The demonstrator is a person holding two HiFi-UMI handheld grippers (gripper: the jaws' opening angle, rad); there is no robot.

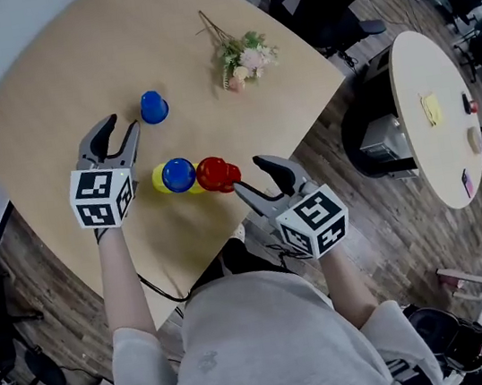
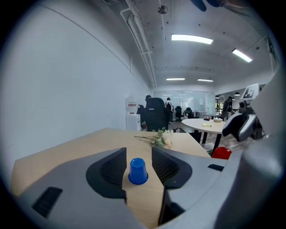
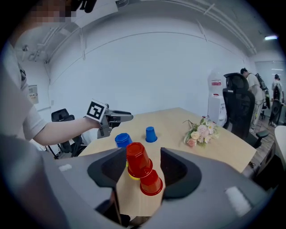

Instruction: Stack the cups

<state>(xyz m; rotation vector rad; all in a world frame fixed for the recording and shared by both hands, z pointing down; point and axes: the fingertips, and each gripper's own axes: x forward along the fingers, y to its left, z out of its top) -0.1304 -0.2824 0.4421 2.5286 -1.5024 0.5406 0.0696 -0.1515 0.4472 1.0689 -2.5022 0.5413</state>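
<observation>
Near the table's left edge, released left gripper, lined up on 1 blue cup, not touching it. Toward the near edge, blue-topped yellow cup touching 2 red cups. Right gripper released just beside. Risks toppling the reds if closing off-centre.

lone blue cup: apart | red cup: just beside blue-on-yellow stack

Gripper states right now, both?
Left gripper: open, empty; blue cup ahead of it.
Right gripper: open, gripping nothing; red cups at its tips.
</observation>
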